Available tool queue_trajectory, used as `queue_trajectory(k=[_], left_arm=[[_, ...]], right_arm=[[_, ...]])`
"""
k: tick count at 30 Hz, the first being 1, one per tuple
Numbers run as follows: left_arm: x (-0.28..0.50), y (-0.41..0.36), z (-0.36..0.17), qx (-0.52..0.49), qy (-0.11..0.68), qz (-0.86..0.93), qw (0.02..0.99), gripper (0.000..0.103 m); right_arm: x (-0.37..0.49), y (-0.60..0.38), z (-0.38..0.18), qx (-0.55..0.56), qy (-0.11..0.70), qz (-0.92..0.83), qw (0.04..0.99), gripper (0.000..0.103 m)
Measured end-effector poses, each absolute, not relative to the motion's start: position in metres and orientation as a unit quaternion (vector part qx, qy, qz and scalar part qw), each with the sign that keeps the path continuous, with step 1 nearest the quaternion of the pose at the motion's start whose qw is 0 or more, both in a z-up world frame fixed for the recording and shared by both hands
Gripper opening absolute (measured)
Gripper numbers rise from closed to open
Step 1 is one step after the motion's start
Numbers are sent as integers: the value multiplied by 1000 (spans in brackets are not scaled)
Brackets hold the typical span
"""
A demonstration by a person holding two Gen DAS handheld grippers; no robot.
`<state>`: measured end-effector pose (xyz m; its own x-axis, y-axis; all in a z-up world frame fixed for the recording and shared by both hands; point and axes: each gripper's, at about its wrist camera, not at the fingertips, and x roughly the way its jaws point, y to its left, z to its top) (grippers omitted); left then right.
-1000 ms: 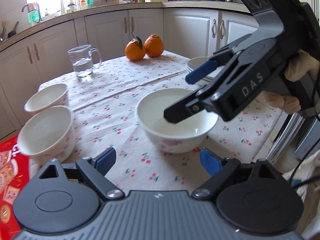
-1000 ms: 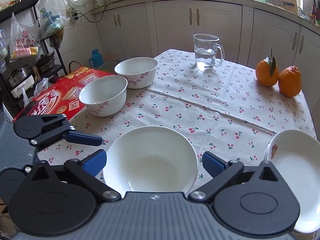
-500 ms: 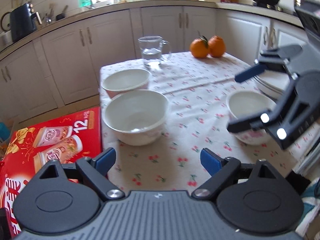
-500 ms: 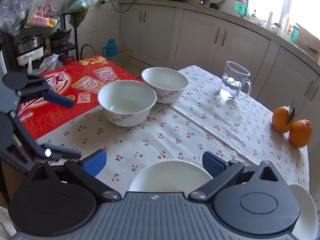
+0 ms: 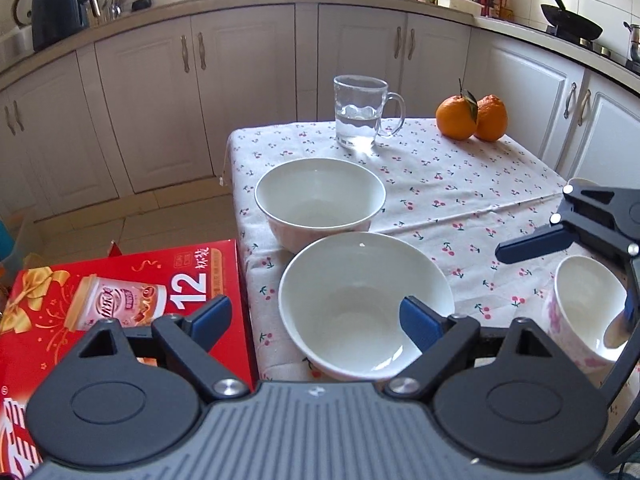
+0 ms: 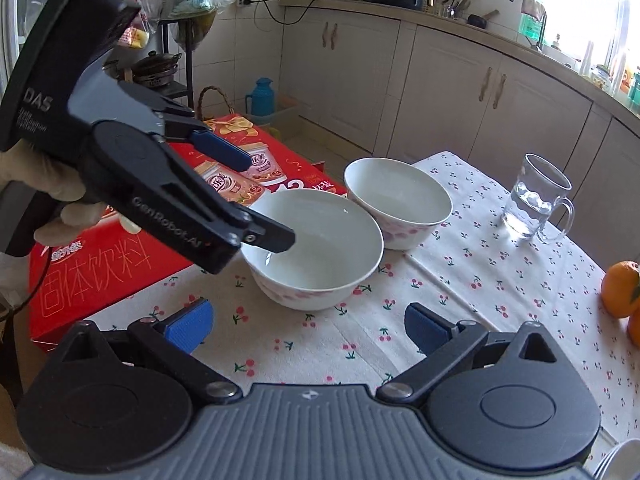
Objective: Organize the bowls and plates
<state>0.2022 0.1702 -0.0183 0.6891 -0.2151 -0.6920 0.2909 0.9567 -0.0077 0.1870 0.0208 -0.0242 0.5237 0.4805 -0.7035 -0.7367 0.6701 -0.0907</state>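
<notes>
Two white bowls with pink flowers stand at the table's left edge, the near bowl (image 5: 366, 308) (image 6: 316, 248) touching the far bowl (image 5: 320, 200) (image 6: 396, 200). My left gripper (image 5: 316, 322) (image 6: 266, 200) straddles the near bowl's left rim, one finger inside and the other outside over the red box. Its jaws are closing, and the pads are clear of the rim. A third bowl (image 5: 584, 300) sits to the right, behind my right gripper (image 5: 560, 288). In its own view the right gripper (image 6: 308, 326) is open over bare tablecloth.
A glass mug of water (image 5: 360, 114) and two oranges (image 5: 470, 118) stand at the table's far side. A red drink box (image 5: 120, 300) lies lower, against the left edge. White plate rims (image 6: 618, 460) show at the bottom right. Kitchen cabinets ring the room.
Both grippers have swung left, away from the middle bowl. The left gripper now sits over the near bowl's rim. The right gripper no longer has a bowl between its fingers.
</notes>
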Motion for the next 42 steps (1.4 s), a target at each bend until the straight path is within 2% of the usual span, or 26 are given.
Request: queue_trajectory(k=[10, 16, 23, 27, 28, 33, 42], left_arm=[[232, 172, -29, 49, 411, -150, 898, 89], [238, 174, -29, 40, 421, -165, 891, 82], [244, 174, -30, 33, 428, -178, 885, 81], [250, 176, -32, 22, 441, -187, 878, 58], [251, 176, -32, 22, 442, -187, 877, 57], [252, 177, -32, 21, 442, -191, 877, 54], [254, 173, -34, 22, 446, -201, 872, 52]], right_arm=[[205, 34, -35, -187, 340, 362, 847, 103], [215, 40, -41, -185, 349, 367, 843, 102], [220, 42, -45, -181, 353, 369, 840, 96], [220, 44, -45, -183, 354, 373, 838, 91], [220, 45, -45, -185, 353, 373, 838, 89], [222, 47, -45, -187, 352, 373, 838, 84], [224, 46, -44, -184, 356, 373, 837, 83]])
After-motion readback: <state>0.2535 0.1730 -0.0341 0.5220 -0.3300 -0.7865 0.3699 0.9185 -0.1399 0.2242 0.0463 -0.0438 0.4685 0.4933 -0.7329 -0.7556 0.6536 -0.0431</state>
